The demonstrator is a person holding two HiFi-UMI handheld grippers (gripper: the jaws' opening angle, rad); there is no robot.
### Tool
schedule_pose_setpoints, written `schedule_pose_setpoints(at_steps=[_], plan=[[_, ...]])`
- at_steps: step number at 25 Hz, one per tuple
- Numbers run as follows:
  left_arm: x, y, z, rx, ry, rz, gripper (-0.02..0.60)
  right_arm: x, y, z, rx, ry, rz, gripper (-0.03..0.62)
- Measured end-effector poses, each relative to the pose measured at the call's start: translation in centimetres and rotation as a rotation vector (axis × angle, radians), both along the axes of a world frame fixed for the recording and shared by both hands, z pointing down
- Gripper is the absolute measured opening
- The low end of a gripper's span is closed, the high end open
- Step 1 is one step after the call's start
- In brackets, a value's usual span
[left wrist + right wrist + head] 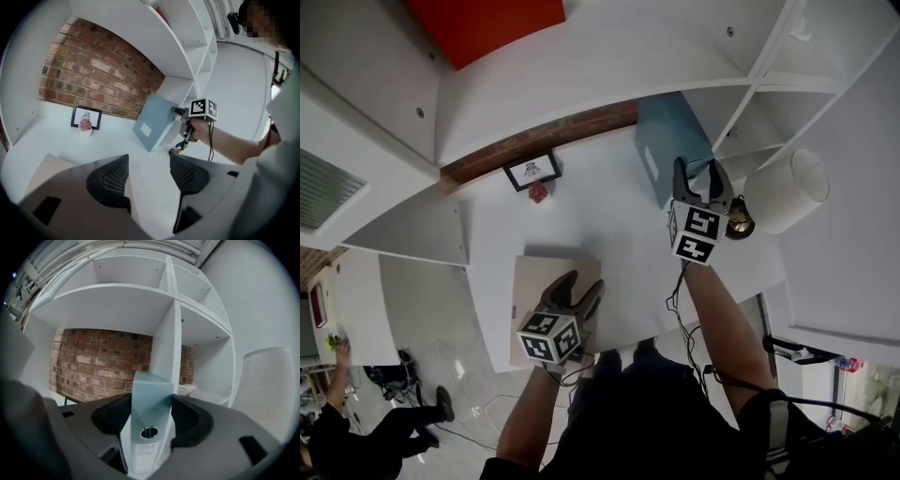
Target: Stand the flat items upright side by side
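A blue-grey binder (667, 141) stands on the white shelf (600, 225), close to the right-hand divider. In the left gripper view the binder (152, 124) leans at a tilt. My right gripper (699, 178) is shut on its spine, and in the right gripper view the spine (149, 404) with its finger hole fills the gap between the jaws. A beige flat board (534, 281) lies flat at the shelf's front left. My left gripper (581, 286) hovers open over the board's right edge (47, 173), with nothing between its fingers.
A small framed picture (532, 171) leans on the brick back wall with a little red object (538, 192) before it. A white lampshade (787, 190) and a brass piece (739, 220) sit right of the binder. Open white compartments (201, 376) lie beyond the divider (166, 357).
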State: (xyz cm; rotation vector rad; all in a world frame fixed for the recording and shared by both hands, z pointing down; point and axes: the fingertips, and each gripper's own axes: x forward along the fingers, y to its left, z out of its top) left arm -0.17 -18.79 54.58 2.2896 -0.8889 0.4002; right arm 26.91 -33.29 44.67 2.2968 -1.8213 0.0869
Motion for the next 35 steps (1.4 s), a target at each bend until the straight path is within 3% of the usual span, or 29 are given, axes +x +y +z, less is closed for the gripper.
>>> schedule_pose_setpoints(at_steps=[10, 23, 28, 35], plan=[[-0.5, -0.6, 0.3, -0.008, -0.002, 0.006, 0.27, 0.2, -0.7, 0.2, 0.017, 0.015, 0.025, 0.267], [-0.6, 0.9, -0.7, 0.018, -0.001, -0.022, 0.27, 0.1, 3.5, 0.8, -0.018, -0.078, -0.072, 0.284], [-1.7, 1.5, -2.1, 0.026, 0.05, -0.105, 0.27, -3.6, 5.5, 3.1, -0.05, -0.226, -0.201, 0.276], [-7.9, 3.9, -3.1, 0.042, 0.006, -0.305, 0.27, -14.1, 8.8, 8.7, -0.225, -0.483, -0.47, 0.23]])
